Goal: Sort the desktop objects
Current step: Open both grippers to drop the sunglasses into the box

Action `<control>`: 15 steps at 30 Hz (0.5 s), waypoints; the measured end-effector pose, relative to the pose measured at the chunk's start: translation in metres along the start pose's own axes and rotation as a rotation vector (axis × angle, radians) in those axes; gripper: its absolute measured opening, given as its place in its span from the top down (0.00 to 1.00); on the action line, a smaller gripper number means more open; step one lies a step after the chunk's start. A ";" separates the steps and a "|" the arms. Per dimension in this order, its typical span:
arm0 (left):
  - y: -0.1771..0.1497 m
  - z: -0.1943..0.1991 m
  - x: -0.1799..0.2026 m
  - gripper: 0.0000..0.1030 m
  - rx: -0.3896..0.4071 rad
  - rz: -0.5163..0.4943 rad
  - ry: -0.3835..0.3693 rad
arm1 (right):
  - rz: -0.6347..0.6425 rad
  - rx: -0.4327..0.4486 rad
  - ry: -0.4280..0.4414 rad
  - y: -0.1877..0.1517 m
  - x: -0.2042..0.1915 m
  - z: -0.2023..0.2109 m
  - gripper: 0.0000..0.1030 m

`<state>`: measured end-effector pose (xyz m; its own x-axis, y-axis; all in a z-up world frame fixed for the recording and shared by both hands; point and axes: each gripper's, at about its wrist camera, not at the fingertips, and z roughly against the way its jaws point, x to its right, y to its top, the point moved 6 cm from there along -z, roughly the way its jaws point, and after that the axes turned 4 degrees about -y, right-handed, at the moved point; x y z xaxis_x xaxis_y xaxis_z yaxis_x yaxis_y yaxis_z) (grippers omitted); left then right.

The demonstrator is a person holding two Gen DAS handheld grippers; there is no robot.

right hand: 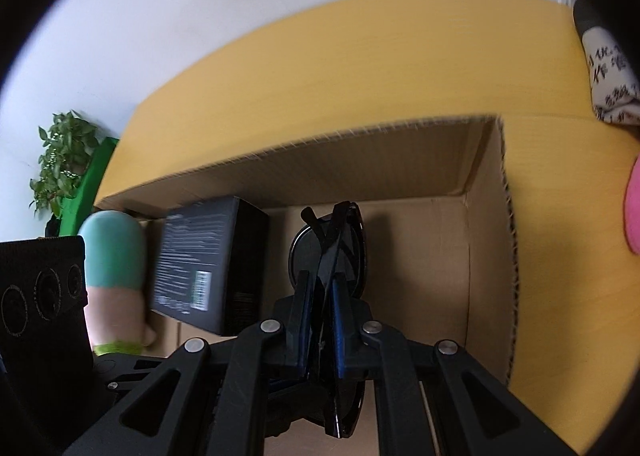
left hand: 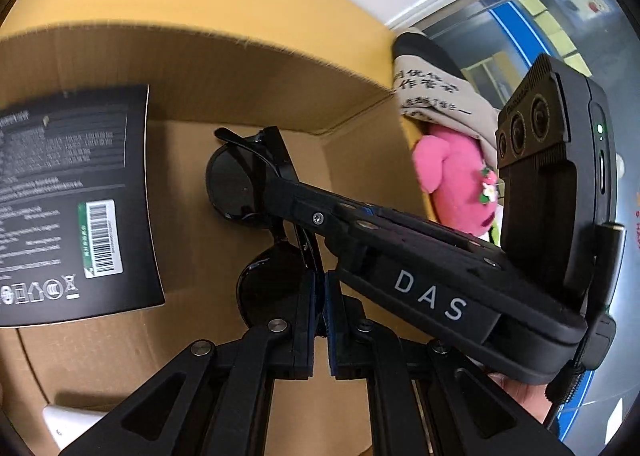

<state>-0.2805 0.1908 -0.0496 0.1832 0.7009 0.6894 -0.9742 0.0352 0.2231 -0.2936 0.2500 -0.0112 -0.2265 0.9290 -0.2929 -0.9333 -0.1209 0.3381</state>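
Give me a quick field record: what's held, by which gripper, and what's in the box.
held: sunglasses, folded
right gripper: shut on the sunglasses
left gripper: shut on the sunglasses
position: over the open cardboard box
in box: black carton
outside box: pink plush on yellow desk

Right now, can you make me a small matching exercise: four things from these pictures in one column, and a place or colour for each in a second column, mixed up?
Things:
1. sunglasses
2. black box
3. plush toy
4. potted plant

Place or colour:
A. pink, outside the cardboard box
B. green leaves, by the white wall
C. held in the right tool over the cardboard box
D. inside the cardboard box, barcode label showing

Pairs: 1-C, 2-D, 3-A, 4-B
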 end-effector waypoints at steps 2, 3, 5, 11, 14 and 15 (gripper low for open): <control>-0.002 -0.005 -0.003 0.96 -0.013 0.002 0.022 | 0.016 -0.003 -0.028 -0.003 0.001 -0.005 0.91; -0.005 -0.006 -0.004 0.96 -0.021 0.004 0.034 | 0.027 -0.001 -0.033 -0.005 -0.002 -0.005 0.91; -0.009 -0.005 -0.005 0.94 -0.019 -0.005 0.052 | 0.030 0.008 -0.018 -0.004 -0.004 -0.002 0.88; -0.021 0.058 0.009 0.41 0.184 -0.078 0.269 | 0.028 0.119 -0.006 -0.007 -0.008 0.049 0.48; -0.044 0.116 0.031 0.21 0.329 -0.141 0.282 | 0.074 0.257 -0.013 -0.024 -0.016 0.105 0.36; -0.051 0.133 0.037 0.18 0.375 -0.162 0.291 | 0.094 0.311 -0.025 -0.034 -0.020 0.125 0.27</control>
<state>-0.2061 0.1204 0.0563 0.2320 0.8793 0.4160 -0.8119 -0.0605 0.5806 -0.2224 0.2792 0.0950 -0.2969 0.9276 -0.2266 -0.7782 -0.0975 0.6204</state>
